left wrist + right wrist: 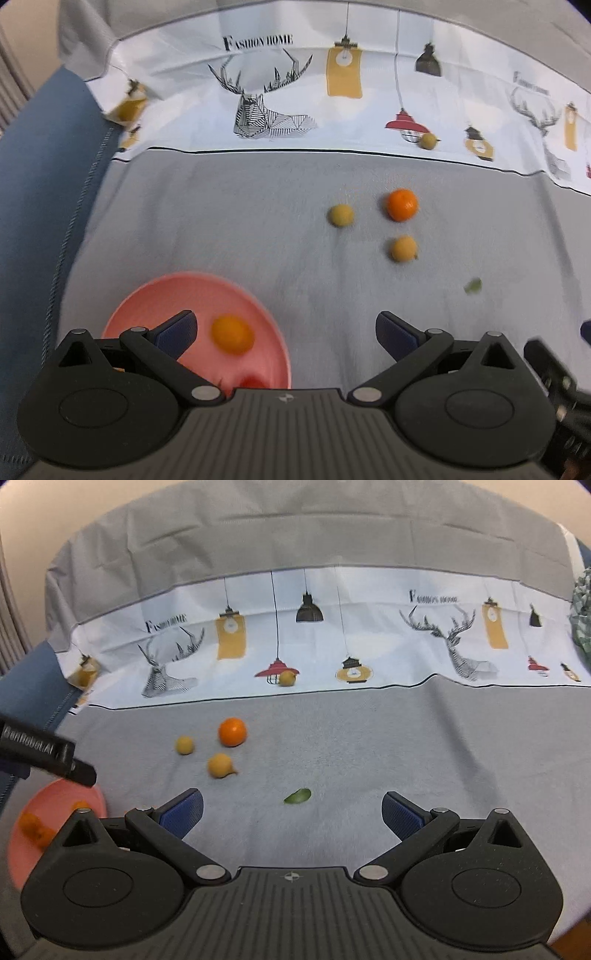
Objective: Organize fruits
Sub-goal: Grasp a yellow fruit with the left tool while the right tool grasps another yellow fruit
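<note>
A pink plate [147,295] sits at the near left with an orange fruit [232,334] in it and something red [253,382] at its near rim. My left gripper [285,332] hangs open above the plate's right edge, nothing between its fingers. On the grey cloth lie an orange mandarin [402,204], two small yellow fruits [340,215] [404,249] and a third yellow fruit [429,140] farther back. My right gripper [292,814] is open and empty, short of the mandarin [232,731], the yellow fruits [184,745] [220,765] and the plate [55,797].
A green leaf [297,796] lies on the cloth just ahead of my right gripper. A printed white band with deer and lamps [295,646] crosses the back. Blue fabric [44,203] borders the left. The other gripper's black body [44,755] juts in at left.
</note>
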Motion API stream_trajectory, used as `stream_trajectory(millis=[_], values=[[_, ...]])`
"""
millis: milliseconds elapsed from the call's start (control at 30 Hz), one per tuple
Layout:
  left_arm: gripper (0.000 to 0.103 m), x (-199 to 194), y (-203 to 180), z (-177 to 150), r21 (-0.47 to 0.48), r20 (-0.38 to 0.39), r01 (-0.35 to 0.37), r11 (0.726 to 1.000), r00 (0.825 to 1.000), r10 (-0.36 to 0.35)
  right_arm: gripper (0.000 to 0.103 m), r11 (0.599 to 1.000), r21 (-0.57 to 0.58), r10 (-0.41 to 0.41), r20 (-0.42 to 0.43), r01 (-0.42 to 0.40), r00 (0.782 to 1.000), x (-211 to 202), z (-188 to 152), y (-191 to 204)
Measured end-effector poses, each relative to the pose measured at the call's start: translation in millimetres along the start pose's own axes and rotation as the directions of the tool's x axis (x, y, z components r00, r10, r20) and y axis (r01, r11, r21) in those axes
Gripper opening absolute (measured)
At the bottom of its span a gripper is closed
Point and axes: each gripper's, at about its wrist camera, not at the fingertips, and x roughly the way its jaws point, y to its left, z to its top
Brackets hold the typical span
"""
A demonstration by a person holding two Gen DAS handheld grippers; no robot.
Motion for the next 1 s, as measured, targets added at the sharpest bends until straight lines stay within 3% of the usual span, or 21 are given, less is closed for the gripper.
stream_trajectory(millis=[267, 533, 633, 800, 833, 867, 900, 933, 967, 1000], values=[[0.103, 83, -17, 58, 0.042, -0.036, -0.017, 0.999, 0.999, 0.019, 0.102, 0.997, -0.051, 0.063, -0.051, -0.066, 0.997, 85, 0, 22], [0.103, 158, -40, 83, 0.165, -0.038, 0.020, 0.986, 0.999, -0.014, 0.102, 0.992, -0.097, 0.069, -0.066, -0.075, 0.995, 167, 4, 54], [0.103, 166, -33, 84, 0.139, -0.019, 0.067, 0.988, 0.998, -0.064, 0.102, 0.977, -0.212, 0.023, 0.006, -0.021, 1.000, 182, -5, 67], [0.103, 167, -29, 82, 0.136, -0.006, 0.077, 0.988, 0.997, -0.077, 0.102, 0.978, -0.204, 0.050, 0.028, -0.043, 0.998, 185, -5, 64], [0.103, 166, -30, 81, 0.134, -0.006, 0.068, 0.989, 0.998, -0.068, 0.091, 0.978, -0.206, 0.050, 0.028, -0.043, 0.998, 185, -5, 64], [0.094, 163, -30, 80, 0.125, -0.012, 0.057, 0.991, 0.998, -0.056, 0.077, 0.977, -0.209, 0.053, 0.035, -0.044, 0.998, 182, -4, 65], [0.084, 159, -28, 79, 0.112, -0.010, 0.060, 0.992, 0.998, -0.059, 0.036, 0.973, -0.223, 0.072, 0.047, -0.060, 0.996, 177, -5, 66], [0.050, 152, -28, 78, 0.107, -0.005, 0.066, 0.992, 0.998, -0.066, 0.032, 0.965, -0.250, 0.090, 0.047, -0.076, 0.995, 173, -5, 68], [0.029, 147, -29, 78, 0.114, -0.016, 0.069, 0.991, 0.998, -0.067, 0.032, 0.962, -0.264, 0.082, 0.036, -0.070, 0.996, 171, -4, 71], [0.027, 145, -28, 78, 0.109, -0.035, 0.066, 0.992, 0.997, -0.063, 0.032, 0.965, -0.253, 0.083, 0.026, -0.074, 0.996, 169, -4, 71]])
